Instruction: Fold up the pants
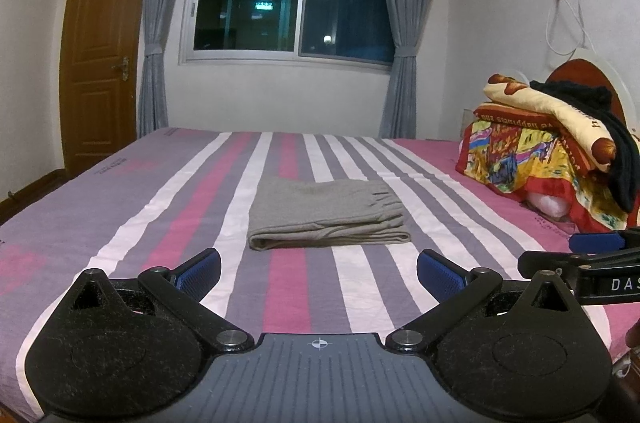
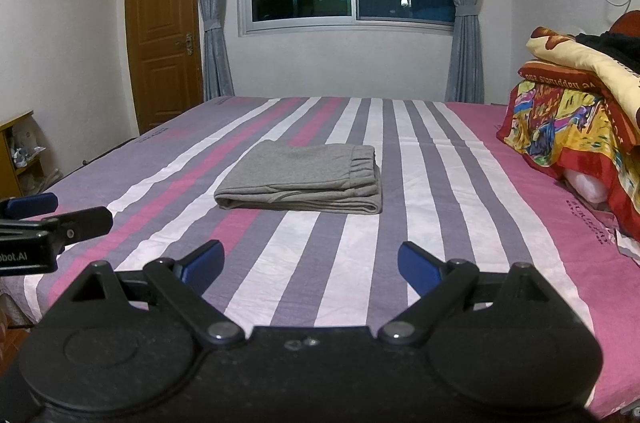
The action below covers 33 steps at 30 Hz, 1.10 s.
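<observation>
Grey pants [image 1: 326, 213] lie folded in a neat stack at the middle of the striped bed [image 1: 120, 207] — untouched. Left gripper [image 1: 319, 273] and right gripper [image 2: 311, 263] hover near its edge, jaws apart, holding nothing.

Pants [image 1: 324, 213]: plain grey. Bed sheet [image 1: 120, 191]: purple, pink and white stripes. Curtains [image 1: 154, 23]: grey-blue. Door [image 1: 102, 63]: brown wood. Folded quilts [image 1: 532, 147]: red, yellow, multicoloured print. Gripper pads [image 1: 200, 271]: blue.
</observation>
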Motion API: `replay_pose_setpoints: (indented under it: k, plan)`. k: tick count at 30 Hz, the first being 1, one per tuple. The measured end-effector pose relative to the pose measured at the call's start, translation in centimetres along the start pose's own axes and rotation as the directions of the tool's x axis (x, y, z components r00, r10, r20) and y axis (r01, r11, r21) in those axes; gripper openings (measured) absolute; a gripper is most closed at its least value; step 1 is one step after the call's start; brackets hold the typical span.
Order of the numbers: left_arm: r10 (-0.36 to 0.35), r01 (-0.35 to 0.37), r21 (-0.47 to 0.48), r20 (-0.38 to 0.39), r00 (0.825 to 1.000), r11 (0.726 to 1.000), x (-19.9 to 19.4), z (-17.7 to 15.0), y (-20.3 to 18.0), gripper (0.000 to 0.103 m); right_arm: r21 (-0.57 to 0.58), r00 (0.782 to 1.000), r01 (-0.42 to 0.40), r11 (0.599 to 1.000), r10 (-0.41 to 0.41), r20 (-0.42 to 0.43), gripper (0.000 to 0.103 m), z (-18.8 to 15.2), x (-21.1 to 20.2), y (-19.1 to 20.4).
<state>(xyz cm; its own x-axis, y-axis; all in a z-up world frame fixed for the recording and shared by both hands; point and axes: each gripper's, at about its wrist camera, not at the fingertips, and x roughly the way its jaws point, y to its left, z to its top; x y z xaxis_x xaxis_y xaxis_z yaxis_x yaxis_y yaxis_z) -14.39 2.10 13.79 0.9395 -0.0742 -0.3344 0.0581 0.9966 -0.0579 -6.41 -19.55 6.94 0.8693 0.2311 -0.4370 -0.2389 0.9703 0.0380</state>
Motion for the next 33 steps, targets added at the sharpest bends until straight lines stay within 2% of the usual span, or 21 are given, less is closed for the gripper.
replay_pose_setpoints:
  k: [33]
  plan:
    - [-0.009, 0.009, 0.01, 0.005, 1.0, 1.0, -0.63, 0.34, -0.47, 0.103, 0.0, 1.0, 0.004, 1.0, -0.004, -0.007, 0.093, -0.09, 0.07, 0.2]
